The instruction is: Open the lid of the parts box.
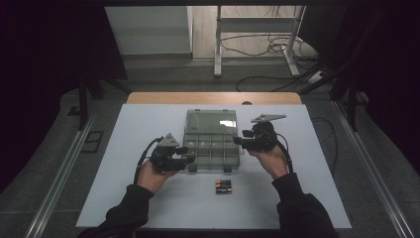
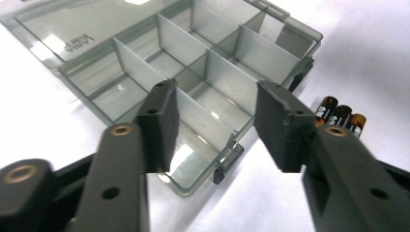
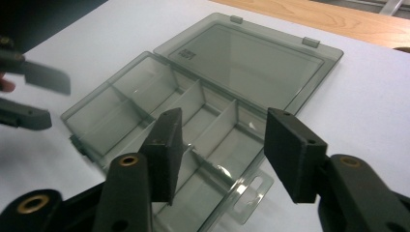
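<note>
A smoky clear compartment box [image 1: 212, 148] lies open in the middle of the white table, its lid [image 1: 210, 122] flat behind it. Its several compartments [image 2: 140, 67] look empty. My left gripper [image 1: 187, 154] is at the box's front left corner, open, and in the left gripper view [image 2: 215, 104] nothing sits between the pads. My right gripper [image 1: 238, 141] hovers at the box's right side, also open [image 3: 222, 130] with an empty gap over the near compartments [image 3: 145, 92]. A small pack of batteries [image 1: 223, 186] lies on the table in front of the box, also seen past the left jaws [image 2: 341, 116].
The white table top [image 1: 138, 198] has free room left, right and in front of the box. A wooden strip [image 1: 213, 97] runs along the far edge. Beyond it stand a metal frame [image 1: 218, 44] and loose cables [image 1: 257, 47] on the floor.
</note>
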A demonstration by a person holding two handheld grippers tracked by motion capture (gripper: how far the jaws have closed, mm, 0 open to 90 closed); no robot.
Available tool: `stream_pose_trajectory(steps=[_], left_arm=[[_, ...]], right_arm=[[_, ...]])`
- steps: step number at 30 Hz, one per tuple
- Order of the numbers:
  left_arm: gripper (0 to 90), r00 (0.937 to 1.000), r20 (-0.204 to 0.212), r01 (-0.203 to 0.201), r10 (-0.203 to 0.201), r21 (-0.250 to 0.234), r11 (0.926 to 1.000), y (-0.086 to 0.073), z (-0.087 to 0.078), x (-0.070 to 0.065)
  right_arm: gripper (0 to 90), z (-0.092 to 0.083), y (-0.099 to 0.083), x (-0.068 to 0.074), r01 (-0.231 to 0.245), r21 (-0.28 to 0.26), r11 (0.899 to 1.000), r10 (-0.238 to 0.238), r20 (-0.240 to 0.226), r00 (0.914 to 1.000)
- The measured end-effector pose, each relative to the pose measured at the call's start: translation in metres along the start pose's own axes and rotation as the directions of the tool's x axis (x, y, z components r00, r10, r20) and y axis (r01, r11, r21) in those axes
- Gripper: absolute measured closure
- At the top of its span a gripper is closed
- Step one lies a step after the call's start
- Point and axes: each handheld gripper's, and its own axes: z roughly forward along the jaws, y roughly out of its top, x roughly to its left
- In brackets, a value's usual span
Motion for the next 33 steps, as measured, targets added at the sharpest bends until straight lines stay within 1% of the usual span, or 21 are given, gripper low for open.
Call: stream_pose_trajectory(steps=[1,2,3,4,5,6,8,10,13,14,15,21,23,27,29,30,33], left_arm=[[47.3,1.0000,0.002,0.002,-0.002,-0.003,1.0000,0.000,-0.001,0.001],[43.7,1.0000,-0.007,0.002,-0.002,-0.009,1.0000,0.000,-0.003,0.001],[38.3,0.9998,-0.017,0.003,-0.003,-0.011,0.9999,0.000,-0.005,0.001],[38.3,0.9997,-0.018,0.013,-0.013,-0.010,0.9999,0.000,-0.007,0.002],[35.8,0.9996,-0.021,0.020,-0.020,-0.011,0.9997,-0.001,-0.008,0.003],[32.9,0.9994,-0.015,0.031,-0.031,-0.017,0.9994,-0.001,-0.012,0.004],[29.6,0.9994,-0.012,0.034,-0.034,-0.019,0.9993,-0.001,-0.013,0.004],[28.4,0.9992,-0.014,0.037,-0.037,-0.025,0.9990,-0.002,-0.016,0.004],[24.5,0.9992,0.003,0.040,-0.040,-0.037,0.9985,-0.002,-0.020,0.003],[21.9,0.9992,0.008,0.038,-0.038,-0.037,0.9986,-0.002,-0.021,0.003],[21.9,0.9993,0.010,0.037,-0.037,-0.036,0.9987,-0.002,-0.023,0.003],[13.0,0.9993,0.011,0.037,-0.037,-0.037,0.9986,-0.003,-0.029,0.002],[9.7,0.9993,0.010,0.037,-0.037,-0.037,0.9986,-0.004,-0.032,0.002],[5.0,0.9995,0.005,0.031,-0.031,-0.038,0.9988,-0.006,-0.037,0.003],[5.0,0.9993,0.006,0.037,-0.036,-0.044,0.9984,-0.007,-0.040,0.003],[4.2,0.9993,0.010,0.036,-0.035,-0.046,0.9983,-0.008,-0.041,0.003],[3.2,0.9996,0.002,0.028,-0.028,-0.045,0.9986,-0.011,-0.046,0.002]], right_arm=[[45.5,0.000,0.000,0.000,0.000,0.000,1.000,0.000,0.000,1.0000],[44.0,-0.001,0.000,0.001,0.004,0.001,1.000,-0.004,-0.001,1.0000],[41.8,-0.004,-0.002,0.003,0.015,-0.003,1.000,-0.015,-0.003,0.9999],[41.8,-0.004,-0.002,0.003,0.015,-0.003,1.000,-0.015,-0.003,0.9999],[40.3,-0.005,-0.003,0.005,0.015,-0.002,1.000,-0.015,-0.007,0.9999],[38.1,-0.007,-0.004,0.007,0.020,-0.002,1.000,-0.020,-0.010,0.9998],[36.8,-0.008,-0.005,0.008,0.024,0.000,1.000,-0.024,-0.013,0.9996],[35.0,-0.009,-0.007,0.010,0.028,-0.001,1.000,-0.028,-0.013,0.9995],[31.5,-0.012,-0.010,0.013,0.035,-0.005,0.999,-0.035,-0.019,0.9992],[29.4,-0.015,-0.012,0.015,0.041,-0.011,0.999,-0.042,-0.022,0.9989],[29.4,-0.015,-0.012,0.015,0.041,-0.011,0.999,-0.042,-0.022,0.9989],[22.7,-0.024,-0.016,0.022,0.066,-0.035,0.997,-0.067,-0.026,0.9974],[19.2,-0.026,-0.018,0.024,0.070,-0.038,0.997,-0.071,-0.024,0.9972],[15.7,-0.031,-0.021,0.029,0.080,-0.041,0.996,-0.081,-0.025,0.9964],[12.8,-0.033,-0.022,0.030,0.085,-0.041,0.996,-0.086,-0.026,0.9959],[11.8,-0.034,-0.023,0.031,0.084,-0.042,0.996,-0.085,-0.029,0.9959],[9.1,-0.038,-0.027,0.033,0.084,-0.042,0.996,-0.086,-0.035,0.9957]])
